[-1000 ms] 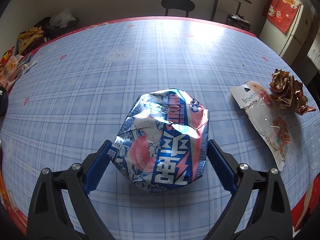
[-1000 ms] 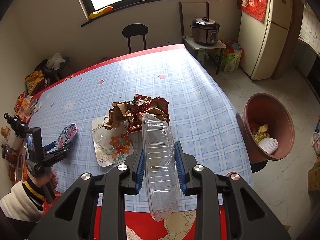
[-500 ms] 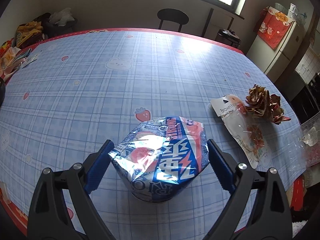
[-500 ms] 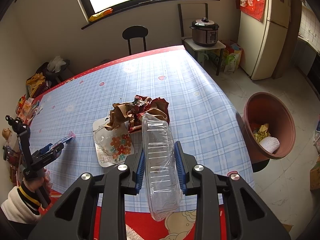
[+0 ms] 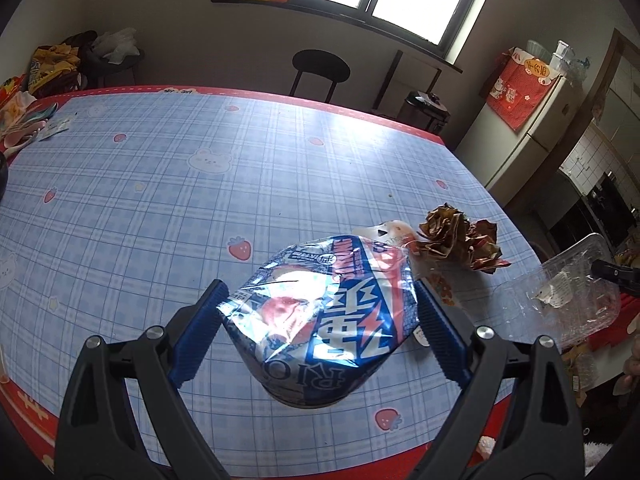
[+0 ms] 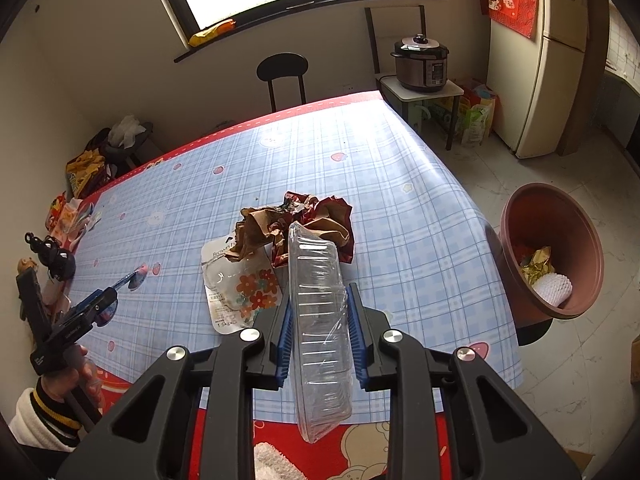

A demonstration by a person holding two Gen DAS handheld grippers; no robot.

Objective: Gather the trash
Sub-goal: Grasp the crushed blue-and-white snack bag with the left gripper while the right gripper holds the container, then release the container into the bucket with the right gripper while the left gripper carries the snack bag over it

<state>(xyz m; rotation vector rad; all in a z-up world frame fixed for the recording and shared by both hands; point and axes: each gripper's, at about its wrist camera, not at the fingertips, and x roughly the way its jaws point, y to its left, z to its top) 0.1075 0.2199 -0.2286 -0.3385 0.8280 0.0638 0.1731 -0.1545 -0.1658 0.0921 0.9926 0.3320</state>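
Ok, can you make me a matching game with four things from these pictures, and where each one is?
Things:
1. blue snack bag
2. clear plastic tray
3. white foam net
4. crumpled brown paper

Places:
A. lying on the checked tablecloth
B. inside the brown bin on the floor
C. held in the left tool
D. held in the right tool

Pairs: 1-C, 2-D, 3-B, 4-A

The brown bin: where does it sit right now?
In the right wrist view the brown bin stands on the floor at the right, just off the table's right edge, tilted toward the camera, with trash inside.
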